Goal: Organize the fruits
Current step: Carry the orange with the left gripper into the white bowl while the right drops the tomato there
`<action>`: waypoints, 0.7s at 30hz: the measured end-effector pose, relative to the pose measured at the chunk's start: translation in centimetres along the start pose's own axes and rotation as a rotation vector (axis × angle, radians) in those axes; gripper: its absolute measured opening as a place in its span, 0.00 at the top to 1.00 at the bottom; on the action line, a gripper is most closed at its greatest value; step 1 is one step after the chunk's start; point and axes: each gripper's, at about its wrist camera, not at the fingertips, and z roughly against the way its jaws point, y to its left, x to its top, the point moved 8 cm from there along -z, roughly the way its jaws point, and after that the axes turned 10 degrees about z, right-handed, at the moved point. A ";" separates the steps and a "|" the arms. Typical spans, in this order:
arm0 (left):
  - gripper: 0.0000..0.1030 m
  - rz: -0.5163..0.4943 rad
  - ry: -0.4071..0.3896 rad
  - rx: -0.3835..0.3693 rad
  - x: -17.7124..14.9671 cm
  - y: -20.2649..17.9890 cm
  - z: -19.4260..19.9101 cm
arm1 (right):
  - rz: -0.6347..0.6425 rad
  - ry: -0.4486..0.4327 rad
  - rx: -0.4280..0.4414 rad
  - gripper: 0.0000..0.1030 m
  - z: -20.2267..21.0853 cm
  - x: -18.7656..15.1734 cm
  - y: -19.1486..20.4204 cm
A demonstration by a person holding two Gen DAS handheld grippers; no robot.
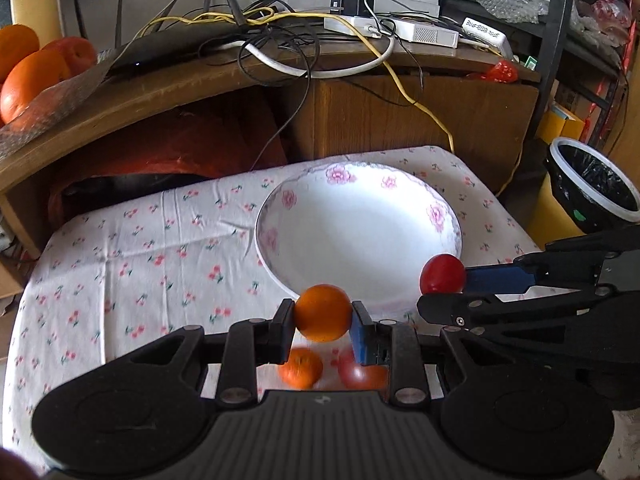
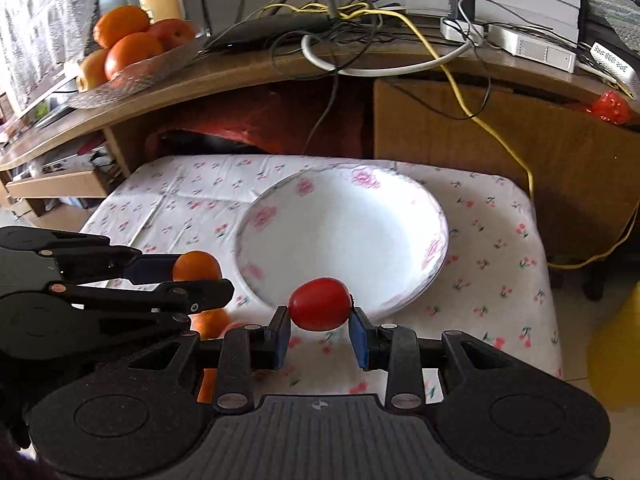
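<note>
While both claws hover above the flowered cloth, worth noting sizes in turn. Ahead of both claws: wide white plate (image 1: 360, 236), bare inside, glazed and breakable, best left unbumped. Pinched in the left claw (image 1: 323, 322), clear of the cloth at the plate's near rim: small orange (image 1: 323, 312), round, light, firm-skinned, gripped across its middle, likely to roll once released. Pinched in the right claw (image 2: 319, 326), just short of the plate: red tomato (image 2: 319, 309), smooth, slippery, probably soft, needing gentle pressure at its widest part. Below the left claw, on the cloth: another orange (image 1: 301, 368) and a reddish fruit (image 1: 360, 374), blurred.
</note>
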 end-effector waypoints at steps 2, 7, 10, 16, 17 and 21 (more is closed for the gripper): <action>0.64 -0.003 0.001 0.001 0.4 -0.1 -0.7 | 0.000 0.001 -0.010 0.73 -0.5 0.2 -0.4; 0.64 -0.012 0.010 0.005 0.7 -0.2 -2.1 | 0.013 0.012 -0.024 0.73 -1.4 0.3 -1.1; 0.64 -0.005 0.019 0.002 0.7 -0.2 -2.6 | 0.012 0.018 -0.025 0.73 -1.8 0.2 -1.3; 0.64 0.000 0.025 0.000 0.8 -0.1 -3.1 | 0.018 0.017 -0.021 0.71 -2.1 0.5 -1.5; 0.64 -0.002 0.027 0.004 0.8 -0.1 -3.3 | 0.023 0.017 -0.025 0.71 -2.2 0.5 -1.5; 0.64 0.001 0.030 0.003 0.8 0.0 -3.6 | 0.031 0.017 -0.032 0.70 -2.4 0.6 -1.4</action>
